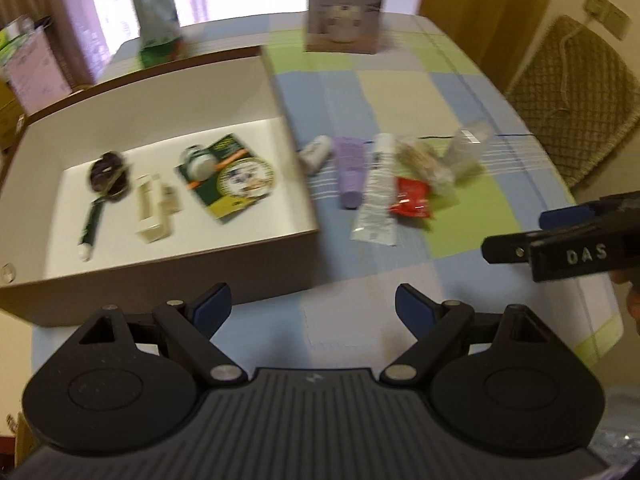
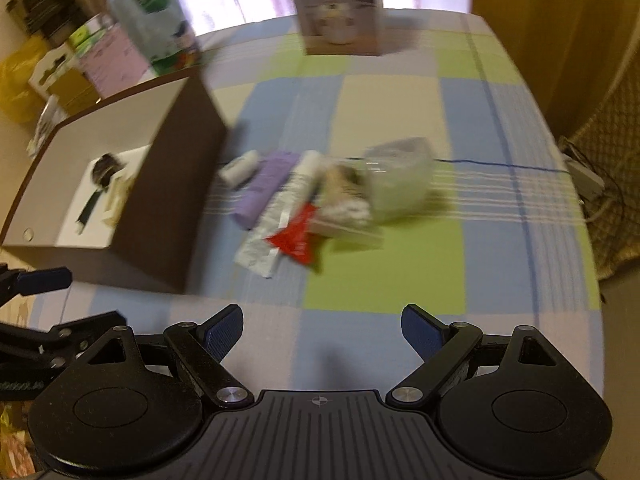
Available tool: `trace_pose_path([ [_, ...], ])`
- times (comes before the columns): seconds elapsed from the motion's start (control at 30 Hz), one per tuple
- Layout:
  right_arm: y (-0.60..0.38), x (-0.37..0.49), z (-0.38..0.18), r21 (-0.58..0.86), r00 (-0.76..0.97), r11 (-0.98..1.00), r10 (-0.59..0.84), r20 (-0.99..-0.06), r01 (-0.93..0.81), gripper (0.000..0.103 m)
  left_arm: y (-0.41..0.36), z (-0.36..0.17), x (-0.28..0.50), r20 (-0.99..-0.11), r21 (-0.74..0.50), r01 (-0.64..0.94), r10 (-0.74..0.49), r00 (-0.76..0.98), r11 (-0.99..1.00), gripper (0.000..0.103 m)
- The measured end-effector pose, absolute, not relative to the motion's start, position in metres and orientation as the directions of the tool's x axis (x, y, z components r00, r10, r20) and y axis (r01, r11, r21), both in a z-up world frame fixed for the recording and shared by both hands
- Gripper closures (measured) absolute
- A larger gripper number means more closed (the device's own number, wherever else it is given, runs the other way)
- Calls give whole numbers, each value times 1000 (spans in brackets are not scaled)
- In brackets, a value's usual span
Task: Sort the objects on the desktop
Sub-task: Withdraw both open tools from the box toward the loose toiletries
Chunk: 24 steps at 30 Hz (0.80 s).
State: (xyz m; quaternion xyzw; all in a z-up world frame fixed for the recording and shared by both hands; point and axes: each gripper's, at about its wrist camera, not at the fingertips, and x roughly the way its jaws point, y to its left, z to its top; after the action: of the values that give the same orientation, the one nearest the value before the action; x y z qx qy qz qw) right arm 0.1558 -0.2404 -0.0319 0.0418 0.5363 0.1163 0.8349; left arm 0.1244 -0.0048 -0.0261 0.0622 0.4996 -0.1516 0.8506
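Both tongs gape empty: left gripper (image 1: pixel 314 304) beside the box (image 1: pixel 160 276) (near edge); right gripper (image 2: pixel 322 330) over bare cloth.

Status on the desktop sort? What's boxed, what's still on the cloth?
Done: the brown cardboard box already holds a dark hairbrush, a cream carton and a green-and-yellow card pack.
In hand: nothing; the left gripper and the right gripper are both open and empty.
Left: a small white roll, a lilac tube, a white tube, a red packet and clear bags on the checked cloth.
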Motion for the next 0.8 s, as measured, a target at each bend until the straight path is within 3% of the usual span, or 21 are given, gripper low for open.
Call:
trace_pose_path([
  [0.47,-328,177,-44,172,397,985,159,-904,-3,11,-79,-42,144,-860,-91,452,-298,413,888,23],
  [0.6,-343,180,-52,176,380,984,153,-912,26,11,-96,-56,156,-870,-89,484,-305,388,870,36],
  [0.8,-361,187,-62,176,357,983,144,-923,60,11,-119,-80,177,-881,-51,524,-285,378,850,36],
])
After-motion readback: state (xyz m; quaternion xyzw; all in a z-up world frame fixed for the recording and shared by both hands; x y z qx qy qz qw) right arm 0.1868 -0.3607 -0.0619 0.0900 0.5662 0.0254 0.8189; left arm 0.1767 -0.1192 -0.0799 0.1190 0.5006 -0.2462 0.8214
